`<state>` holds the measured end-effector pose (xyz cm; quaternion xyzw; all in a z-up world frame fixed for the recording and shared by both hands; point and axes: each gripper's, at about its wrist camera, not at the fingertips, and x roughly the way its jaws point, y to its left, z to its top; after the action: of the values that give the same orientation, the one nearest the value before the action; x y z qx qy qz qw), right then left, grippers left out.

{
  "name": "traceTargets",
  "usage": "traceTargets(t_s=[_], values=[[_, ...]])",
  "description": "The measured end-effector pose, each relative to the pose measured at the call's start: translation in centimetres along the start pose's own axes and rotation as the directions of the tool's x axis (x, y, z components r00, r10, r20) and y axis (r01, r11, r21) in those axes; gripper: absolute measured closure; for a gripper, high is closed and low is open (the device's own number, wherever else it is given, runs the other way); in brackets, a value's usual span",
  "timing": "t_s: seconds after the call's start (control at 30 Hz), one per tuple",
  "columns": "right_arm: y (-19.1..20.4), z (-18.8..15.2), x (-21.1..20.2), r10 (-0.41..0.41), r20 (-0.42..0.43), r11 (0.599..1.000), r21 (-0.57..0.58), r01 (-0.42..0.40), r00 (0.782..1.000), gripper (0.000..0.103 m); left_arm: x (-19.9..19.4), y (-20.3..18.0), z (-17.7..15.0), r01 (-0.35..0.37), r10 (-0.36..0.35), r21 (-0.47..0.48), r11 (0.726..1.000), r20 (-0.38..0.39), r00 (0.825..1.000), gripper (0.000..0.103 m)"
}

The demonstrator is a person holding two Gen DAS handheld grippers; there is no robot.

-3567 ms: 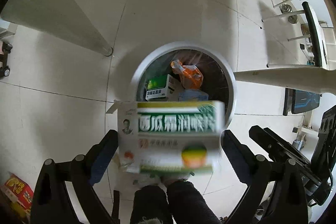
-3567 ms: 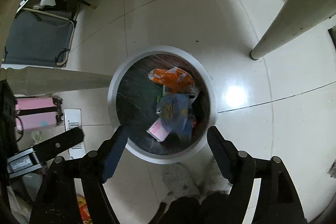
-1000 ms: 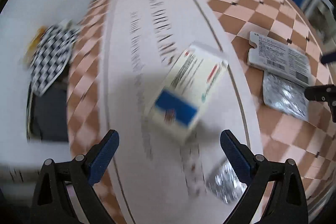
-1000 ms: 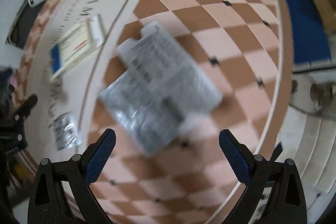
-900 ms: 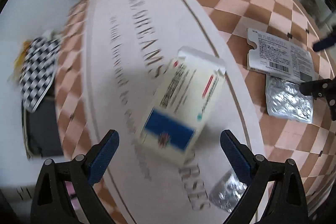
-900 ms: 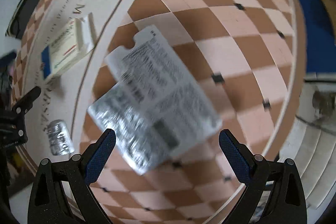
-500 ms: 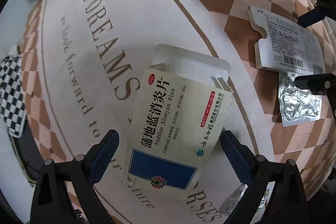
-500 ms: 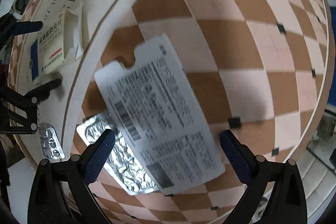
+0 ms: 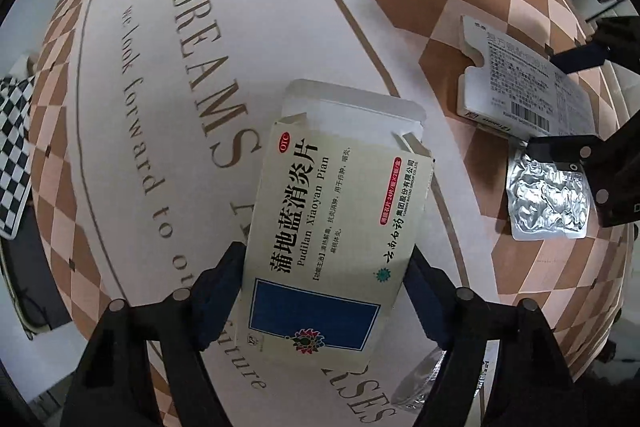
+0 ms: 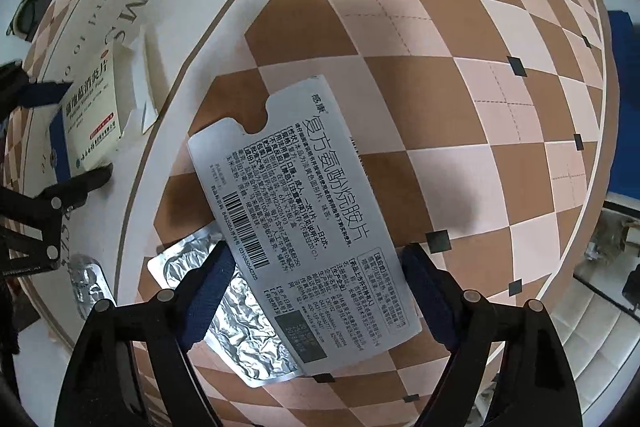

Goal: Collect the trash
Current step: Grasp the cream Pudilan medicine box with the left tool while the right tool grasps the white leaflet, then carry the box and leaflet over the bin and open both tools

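Here, two hand-held tools point straight down at a surface covered by a brown-and-pink checked cloth (image 10: 440,87) with a cream lettered band.

Lower centre of the left wrist view, the left tool (image 9: 324,291) is closing on a cream and blue medicine carton (image 9: 336,227). Its blue pads sit at the carton's long edges; contact is hard to confirm. The end flap is open, so the carton is probably empty, light and easily crushed. The long sides look like the right place to hold.

Lower centre of the right wrist view, the right tool (image 10: 316,287) is closing around a flat grey medicine box (image 10: 304,227), not yet touching. Crinkled foil blister packs (image 10: 240,327) lie partly beneath it: thin, slippery, hard to lift flat.
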<state>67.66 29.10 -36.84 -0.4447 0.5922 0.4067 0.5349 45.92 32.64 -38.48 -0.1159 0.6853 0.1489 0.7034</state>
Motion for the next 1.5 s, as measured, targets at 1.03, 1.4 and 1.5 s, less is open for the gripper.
traceTargets(t_s=[1.03,1.4,1.5], values=[[9.2,-26.7,-4.9,0.381,0.337,0.784,0.376,-0.494,0.861,0.019,-11.6,-4.6,-26.5,0.234,-0.030,-0.535,0.812,0.361,0.932,0.028],[26.1,-45.5,-0.3,0.420,0.394,0.662,0.483,-0.573,0.817,0.019,-8.9,-7.7,-44.9,0.274,-0.124,-0.492,0.826,0.316,0.941,0.028],[30.2,-50.1,2.3,0.445,0.380,0.620,0.523,-0.585,0.811,0.019,-7.4,-9.1,-48.5,0.269,-0.149,-0.489,0.830,0.272,0.951,0.028]])
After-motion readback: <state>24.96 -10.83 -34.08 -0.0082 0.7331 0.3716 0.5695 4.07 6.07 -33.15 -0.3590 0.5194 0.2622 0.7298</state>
